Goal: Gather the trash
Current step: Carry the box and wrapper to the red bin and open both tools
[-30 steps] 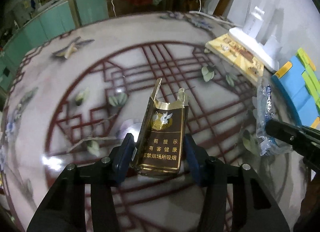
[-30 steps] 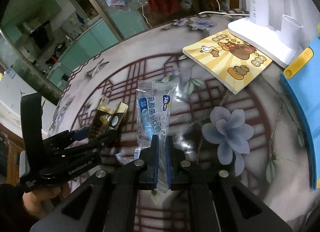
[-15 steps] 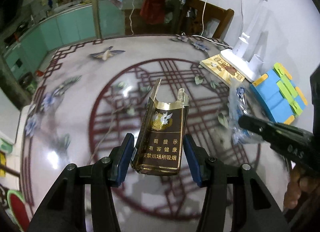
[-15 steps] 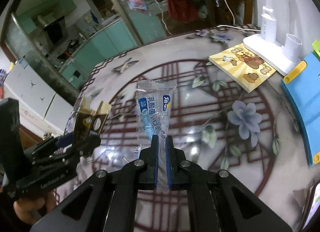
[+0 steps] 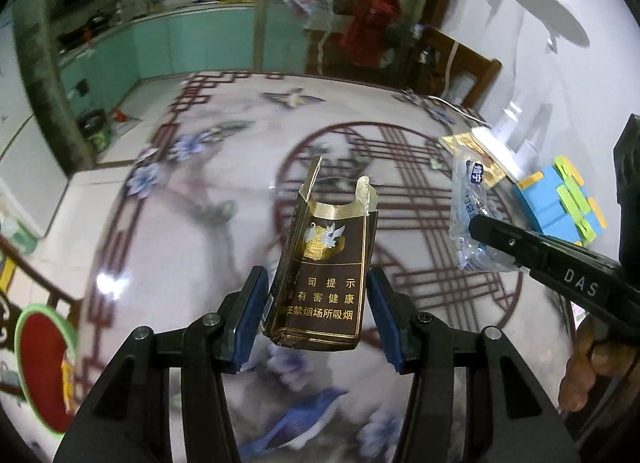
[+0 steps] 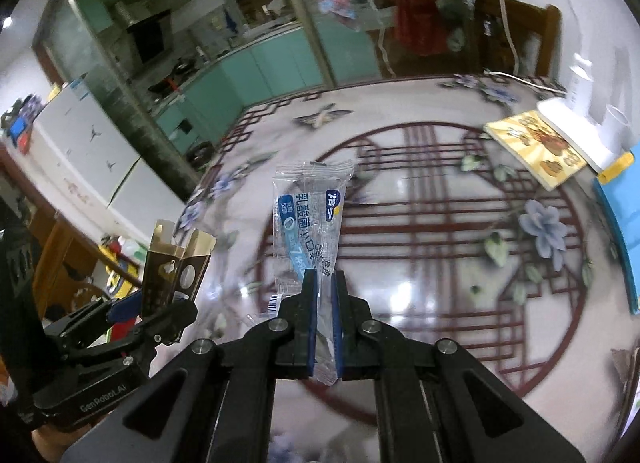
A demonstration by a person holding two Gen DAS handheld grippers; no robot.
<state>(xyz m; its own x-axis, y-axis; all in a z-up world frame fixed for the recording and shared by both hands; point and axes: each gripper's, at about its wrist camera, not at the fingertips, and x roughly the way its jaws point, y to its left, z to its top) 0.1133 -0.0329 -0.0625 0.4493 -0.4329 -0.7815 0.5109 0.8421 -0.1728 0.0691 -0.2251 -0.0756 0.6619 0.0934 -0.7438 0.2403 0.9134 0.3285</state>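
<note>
Cigarette pack (image 5: 320, 279), brown and gold, torn open at top, upright between blue pads (image 5: 252, 315) of left gripper (image 5: 316, 315). Held off the table (image 5: 192, 247), lower half between the jaws, ragged top flaps sticking up past the tips. Jaws set about a pack-width apart; left pad against the pack's side, a thin gap visible at the right pad.

Clear plastic wrapper (image 6: 310, 223), blue print, pinched at its lower part in right gripper (image 6: 324, 295); jaws nearly closed on it, upper part standing free above the tips, tail hanging below the pads. Also lifted off the table.

Right gripper (image 5: 520, 247) in left view off to the right, wrapper (image 5: 472, 219) at its tip, well apart from the pack. Left gripper (image 6: 160, 303) in right view low at left, pack (image 6: 176, 263) poking up from it.

Table round, glossy, red lattice circle with painted flowers and birds; wide bare middle under both grippers. Far right rim crowded: yellow picture book (image 6: 536, 147), white stand (image 6: 576, 131) with white cup (image 6: 618, 123), blue block with yellow-green tabs (image 5: 560, 203). Left rim dropping off toward floor; wooden chair (image 5: 464, 67) behind far edge. Motion blur along left rim.
</note>
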